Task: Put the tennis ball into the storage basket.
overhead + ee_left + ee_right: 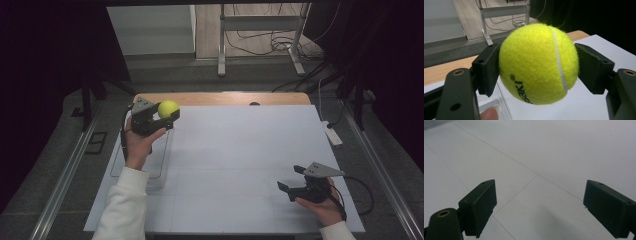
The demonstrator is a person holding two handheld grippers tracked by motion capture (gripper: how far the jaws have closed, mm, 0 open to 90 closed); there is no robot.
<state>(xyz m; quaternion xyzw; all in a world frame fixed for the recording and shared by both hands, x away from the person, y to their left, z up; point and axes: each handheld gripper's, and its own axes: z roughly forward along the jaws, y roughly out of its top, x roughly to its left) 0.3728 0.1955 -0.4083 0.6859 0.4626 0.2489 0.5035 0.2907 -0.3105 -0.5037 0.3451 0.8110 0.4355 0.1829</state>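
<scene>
A yellow tennis ball (168, 108) is held in the air above the table's far left, with my left gripper (167, 111) shut on it. Up close the tennis ball (539, 62) sits squeezed between both black pads (487, 68), its white seam and dark lettering facing the camera. My right gripper (294, 179) rests near the table's front right, open, with nothing between its jaws. In its own view the right gripper (539, 207) looks down on the bare white table (544, 155).
A clear plastic container (155, 160) lies on the table's left side below the raised ball. The white table surface (240, 165) has a wooden strip (225, 98) along its far edge. A white power strip (332, 134) lies off the right edge.
</scene>
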